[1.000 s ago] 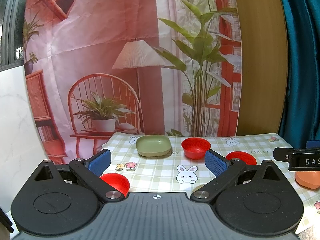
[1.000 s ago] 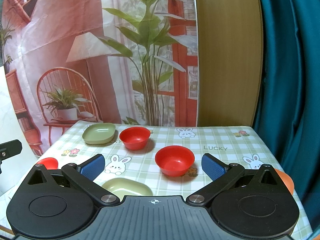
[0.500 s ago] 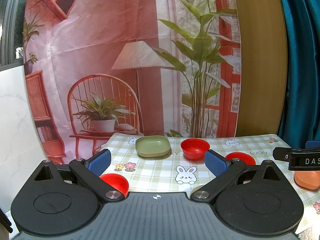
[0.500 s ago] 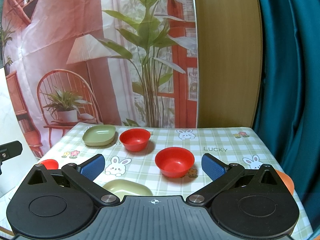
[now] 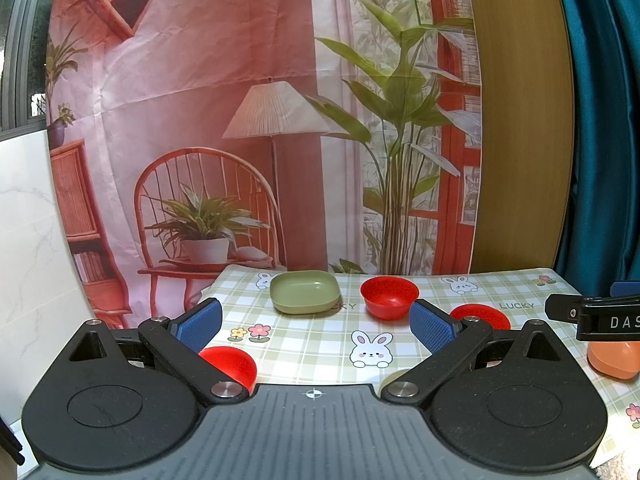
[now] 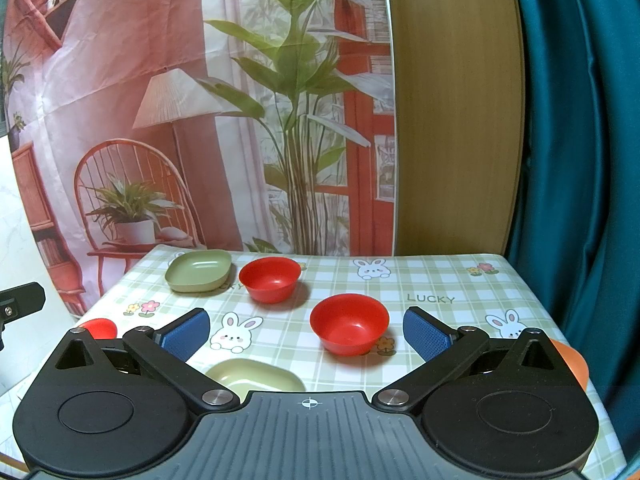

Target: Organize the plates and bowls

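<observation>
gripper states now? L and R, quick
Left gripper: open, holding nothing, above the checked tablecloth.
Right gripper: open, holding nothing; a red bowl sits on the cloth between its fingers, untouched.

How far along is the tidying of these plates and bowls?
Barely begun. Nothing is stacked: the red bowls and green plates sit apart on the tablecloth. Both the left gripper and right gripper are open and empty. All the sorting remains.
</observation>
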A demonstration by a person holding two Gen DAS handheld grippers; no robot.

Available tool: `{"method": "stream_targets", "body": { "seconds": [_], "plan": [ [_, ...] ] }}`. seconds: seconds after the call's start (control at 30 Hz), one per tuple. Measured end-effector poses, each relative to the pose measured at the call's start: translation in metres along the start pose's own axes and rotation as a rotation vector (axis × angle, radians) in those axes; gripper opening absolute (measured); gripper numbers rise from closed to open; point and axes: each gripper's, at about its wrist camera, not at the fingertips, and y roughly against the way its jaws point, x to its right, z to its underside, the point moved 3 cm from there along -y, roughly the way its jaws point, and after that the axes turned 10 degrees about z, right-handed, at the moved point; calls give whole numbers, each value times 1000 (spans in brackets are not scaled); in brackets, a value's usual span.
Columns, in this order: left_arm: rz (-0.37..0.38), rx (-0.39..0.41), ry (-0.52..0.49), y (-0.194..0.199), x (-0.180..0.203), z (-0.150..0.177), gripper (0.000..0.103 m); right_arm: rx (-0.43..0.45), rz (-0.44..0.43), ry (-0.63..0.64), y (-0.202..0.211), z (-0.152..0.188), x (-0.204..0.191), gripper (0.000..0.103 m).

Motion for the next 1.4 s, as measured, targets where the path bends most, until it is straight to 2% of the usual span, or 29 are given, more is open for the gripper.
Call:
{"method": "stream_targets", "body": {
  "seconds": [0.93, 1.23, 1.4],
  "plan": [
    [-6, 4, 12, -1, 0, -3, 101, -5, -4, -17, -1, -2, 4, 103],
    [-44, 8, -27, -16, -1, -7, 101, -22, -4, -8, -16, -7, 6, 103],
    [-37, -5, -44, -29, -1, -9, 101, -31, 9, 2, -33, -10, 6, 103]
  ]
}}
